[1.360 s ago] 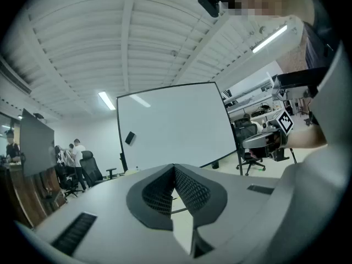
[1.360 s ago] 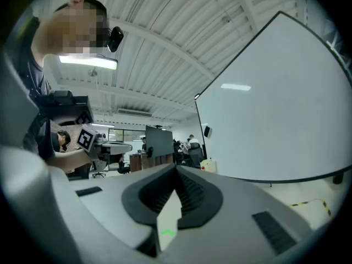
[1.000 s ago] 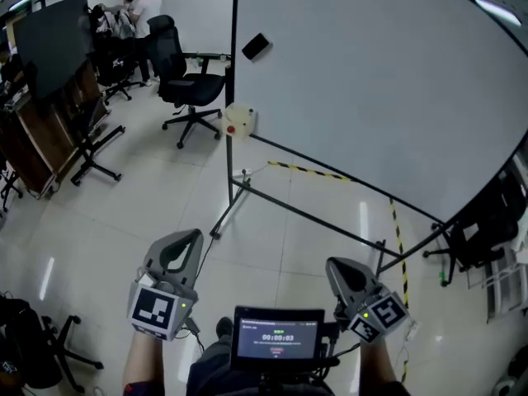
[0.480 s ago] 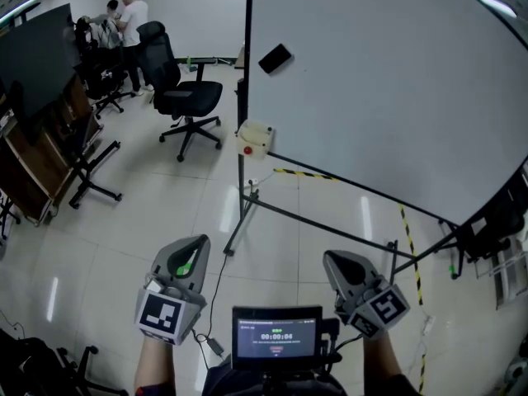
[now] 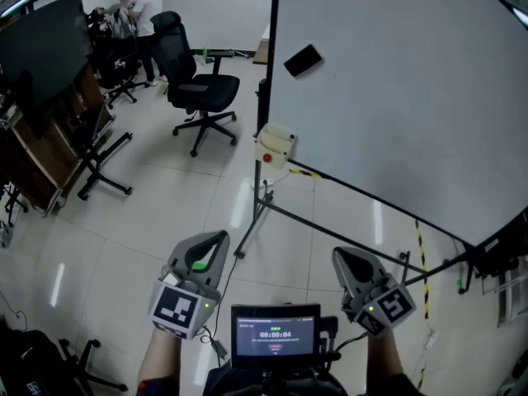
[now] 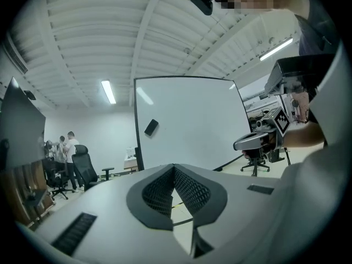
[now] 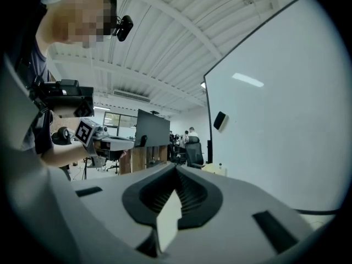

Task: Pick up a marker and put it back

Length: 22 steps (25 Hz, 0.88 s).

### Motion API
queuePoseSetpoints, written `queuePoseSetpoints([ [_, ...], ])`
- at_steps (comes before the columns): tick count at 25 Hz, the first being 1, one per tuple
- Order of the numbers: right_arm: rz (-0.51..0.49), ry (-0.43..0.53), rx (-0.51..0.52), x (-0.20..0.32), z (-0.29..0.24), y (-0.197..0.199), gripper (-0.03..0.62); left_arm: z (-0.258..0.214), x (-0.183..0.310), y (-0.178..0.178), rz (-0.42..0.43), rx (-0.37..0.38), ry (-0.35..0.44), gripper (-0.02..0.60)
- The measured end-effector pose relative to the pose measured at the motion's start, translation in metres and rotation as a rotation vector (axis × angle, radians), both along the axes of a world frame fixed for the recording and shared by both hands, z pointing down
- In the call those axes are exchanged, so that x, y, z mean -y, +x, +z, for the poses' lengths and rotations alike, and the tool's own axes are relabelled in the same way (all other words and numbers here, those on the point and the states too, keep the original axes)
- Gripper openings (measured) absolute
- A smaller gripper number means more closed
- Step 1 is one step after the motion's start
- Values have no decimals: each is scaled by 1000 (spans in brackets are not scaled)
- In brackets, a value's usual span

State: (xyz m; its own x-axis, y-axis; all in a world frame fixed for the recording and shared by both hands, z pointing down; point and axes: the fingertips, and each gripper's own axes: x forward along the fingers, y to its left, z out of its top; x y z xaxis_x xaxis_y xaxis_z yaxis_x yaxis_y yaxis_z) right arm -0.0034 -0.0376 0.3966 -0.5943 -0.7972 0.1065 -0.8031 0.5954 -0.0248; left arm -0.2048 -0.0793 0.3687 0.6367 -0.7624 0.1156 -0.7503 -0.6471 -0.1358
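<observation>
No marker shows in any view. A large whiteboard (image 5: 412, 97) on a black floor stand fills the right of the head view. A black eraser (image 5: 303, 59) sticks to it, and a cream box with a red button (image 5: 275, 145) hangs at its lower left corner. My left gripper (image 5: 216, 239) and right gripper (image 5: 340, 256) are held low in front of me over the tiled floor, well short of the board. Both are shut and hold nothing. In the left gripper view the jaws (image 6: 174, 168) meet, with the board (image 6: 187, 120) far ahead. The right gripper (image 7: 176, 169) looks the same.
A black office chair (image 5: 194, 85) stands left of the board. Two people (image 5: 140, 2) stand at the far left by more chairs. A dark screen (image 5: 45, 44) on a wheeled stand and a wooden cabinet (image 5: 33, 163) line the left. Yellow-black tape (image 5: 421, 246) marks the floor. A small display (image 5: 275, 335) sits below me.
The whiteboard, its box and the chair have slid rightward and nearer in the head view. Both grippers keep their place low in the frame and stay shut.
</observation>
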Motion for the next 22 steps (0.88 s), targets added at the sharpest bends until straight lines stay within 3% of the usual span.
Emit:
queuePoseSetpoints([
  [8,-9,-30,48,64,12,31,15,-1,62,33,-9,-28,-29,0],
  [16,-102,-65,86,132,18,59,15,-1,124,70,-60,-23,-36,0],
  [18,-159,-80,139,146,18,61,15,-1,138,75,-81,-3,-35,0],
  [20,-224,-106,255,158,14,64,15,-2,149,79,-98,11,-34,0],
  [22,-234,-124,318,175,11,67,15,-3,159,81,-110,15,-31,0],
])
